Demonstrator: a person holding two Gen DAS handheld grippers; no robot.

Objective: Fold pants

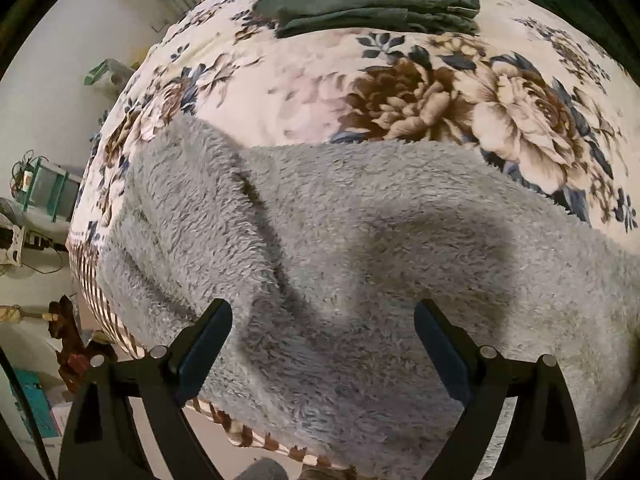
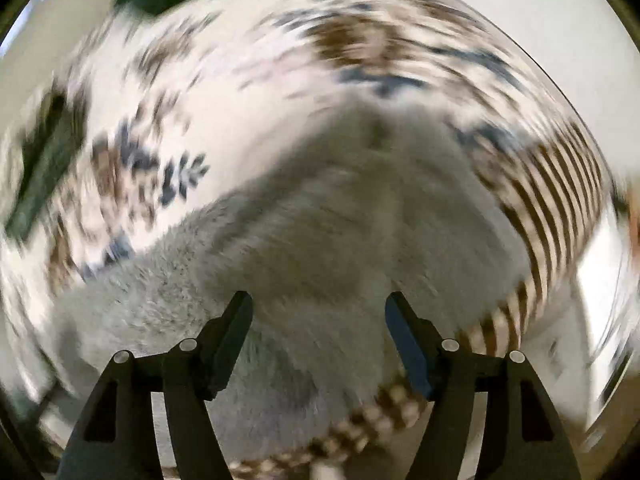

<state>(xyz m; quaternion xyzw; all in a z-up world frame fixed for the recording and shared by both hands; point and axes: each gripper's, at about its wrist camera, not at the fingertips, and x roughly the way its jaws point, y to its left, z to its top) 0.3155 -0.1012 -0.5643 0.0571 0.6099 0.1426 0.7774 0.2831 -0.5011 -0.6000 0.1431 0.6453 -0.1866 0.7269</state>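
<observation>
Plainly the fleecy grey pants (image 1: 360, 248) lay spread along the near edge of the flowered blanket (image 1: 304, 92), running left to right across the bed, their long axis roughly parallel to that edge; a dark seam or slit ran at a slant through the left part, but I could not tell which end was the waist. The left gripper (image 1: 324, 344) hung just above the fleece with its jaws standing wide and nothing between them. The right gripper (image 2: 320, 332) also stood parted over the pile, gripping nothing, though that view was badly smeared and its jaws less far apart. My worry was the edge: the fabric reached right to the striped border (image 1: 100, 292), so a pull toward the near side could have dragged it off the bed. The pile looked thick and slippery, so a shallow pinch might have caught only the top layer and left the fold crooked. Far back, the stack of folded dark pants (image 1: 372, 4) sat well apart, out of harm's way.
</observation>
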